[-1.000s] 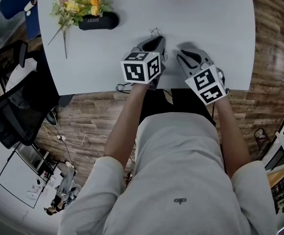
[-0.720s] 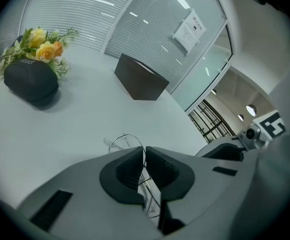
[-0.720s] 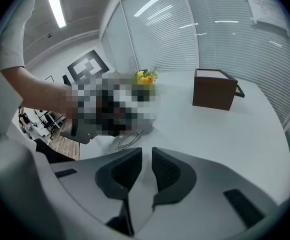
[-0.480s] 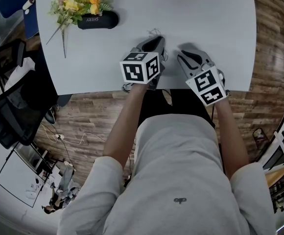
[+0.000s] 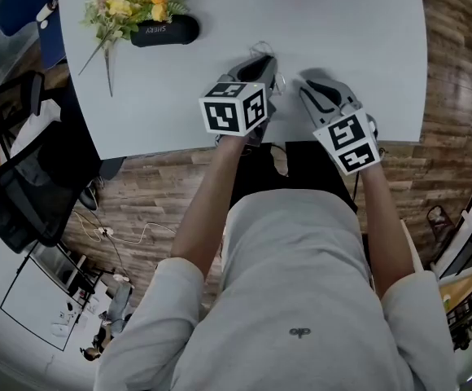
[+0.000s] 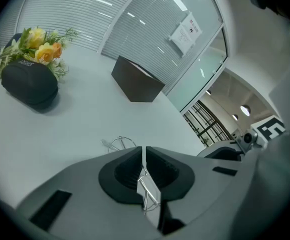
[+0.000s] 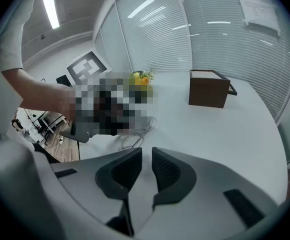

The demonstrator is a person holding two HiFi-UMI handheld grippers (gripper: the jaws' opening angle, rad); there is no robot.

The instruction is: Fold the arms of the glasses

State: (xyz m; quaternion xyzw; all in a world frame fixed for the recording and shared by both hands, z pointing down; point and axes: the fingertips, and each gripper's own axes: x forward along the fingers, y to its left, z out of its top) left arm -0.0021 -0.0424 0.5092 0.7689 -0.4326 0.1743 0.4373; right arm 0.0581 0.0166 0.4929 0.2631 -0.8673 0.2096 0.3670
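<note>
Support is given by the smooth pale bench (image 5: pixel 342 23). Near its front edge the left tool (image 6: pixel 144 150) is clamped on a thin wire arm of the glasses (image 6: pixel 119 143). This arm is best held firm while the right tool (image 7: pixel 146 153), slightly apart and empty, is brought against the springy, slippery frame.
</note>
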